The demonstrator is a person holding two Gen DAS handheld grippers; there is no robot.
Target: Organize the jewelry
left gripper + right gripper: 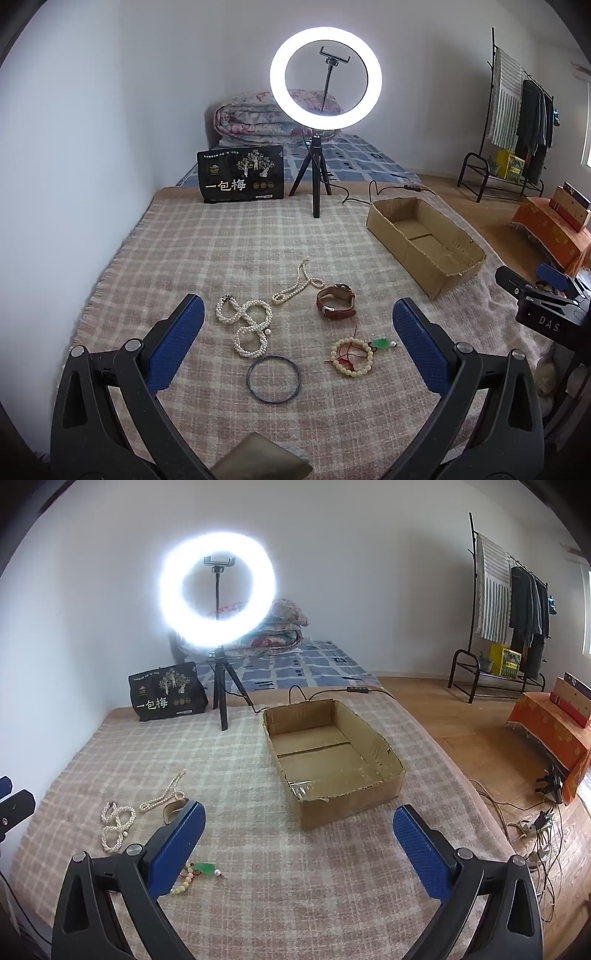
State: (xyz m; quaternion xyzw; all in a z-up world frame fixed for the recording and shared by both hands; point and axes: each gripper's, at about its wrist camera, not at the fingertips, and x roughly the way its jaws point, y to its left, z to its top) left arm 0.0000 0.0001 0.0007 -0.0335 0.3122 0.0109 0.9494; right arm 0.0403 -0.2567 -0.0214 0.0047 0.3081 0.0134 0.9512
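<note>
Both tools are spread wide with nothing in them. The left tool (298, 321) hangs over the jewelry at centre frame: pearls (246, 325), watch (335, 301), bangle (273, 378), bead bracelet (351, 356), all on the plaid blanket (221, 240). From the right tool (299, 825), the watch and bracelet are mostly hidden behind its left finger (177, 845). Box (332, 753) sits at centre there, looks empty. The right tool (546, 295) is cut off at the right edge of the left view
</note>
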